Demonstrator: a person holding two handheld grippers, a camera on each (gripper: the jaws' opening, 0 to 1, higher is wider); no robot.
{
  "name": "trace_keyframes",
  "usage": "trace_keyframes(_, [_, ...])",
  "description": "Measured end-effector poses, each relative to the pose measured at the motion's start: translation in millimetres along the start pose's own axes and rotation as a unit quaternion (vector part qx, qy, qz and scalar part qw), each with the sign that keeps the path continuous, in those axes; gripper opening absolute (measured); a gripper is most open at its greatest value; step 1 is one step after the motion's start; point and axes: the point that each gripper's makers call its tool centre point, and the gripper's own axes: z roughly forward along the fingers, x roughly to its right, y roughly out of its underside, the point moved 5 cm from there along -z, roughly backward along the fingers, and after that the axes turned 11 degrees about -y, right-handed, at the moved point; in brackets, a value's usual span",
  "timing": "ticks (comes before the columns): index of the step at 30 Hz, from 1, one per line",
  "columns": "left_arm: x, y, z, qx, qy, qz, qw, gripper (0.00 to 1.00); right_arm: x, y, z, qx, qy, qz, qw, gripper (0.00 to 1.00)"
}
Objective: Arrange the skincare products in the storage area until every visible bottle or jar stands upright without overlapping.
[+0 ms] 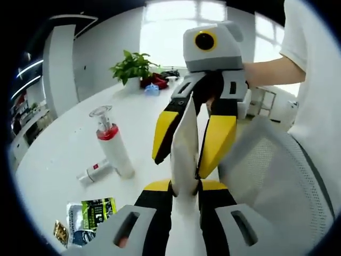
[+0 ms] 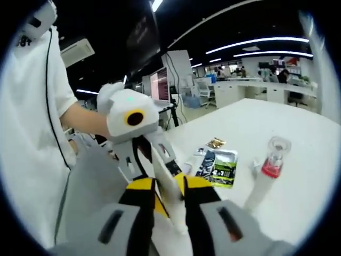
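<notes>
A white tube is held up above the white table, in the lower centre of the left gripper view, pinched from both ends: the left gripper clamps its lower part from the bottom of the frame, and the right gripper reaches down from the upper centre with its yellow jaws closed on the tube's upper part. In the right gripper view the same tube runs up between the right gripper's closed jaws at bottom centre, towards the left gripper at centre left.

Left of centre in the left gripper view, a white pump bottle with a red collar and clear cap stands upright on the table. A small white tube lies flat just beside its base. A green and black sachet lies at lower left, and a potted plant sits at the far edge, upper centre.

The step in hand looks like carrying the tube between both grippers. The next move calls for lowering it onto bare table near the bottle, cap end down so it stands, clear of the lying tube, then righting that one.
</notes>
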Motion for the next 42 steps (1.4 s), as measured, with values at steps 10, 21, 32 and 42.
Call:
trace_keyframes(10, [-6.3,5.5,10.7,-0.009,-0.001,0.009,0.9999,0.15,9.2,8.4,-0.8,0.012,0.030,0.023,0.9992,0.35])
trace_keyframes(21, [-24.3,1.4,21.0,0.009,-0.007,0.011,0.9999,0.15,24.0,17.9,-11.6,0.022,0.078,0.043,0.9958,0.54])
trace_keyframes(32, [-53.2,-3.6,28.4,0.014,-0.014,0.013,0.9997,0.15,38.8,27.2,-27.6,0.022,0.126,0.058,0.9900,0.69])
trace_keyframes(42, [-86.6,-9.9,38.7,0.020,-0.024,0.008,0.9995,0.15,43.1,37.0,-38.4,0.022,0.154,0.074,0.9850,0.77])
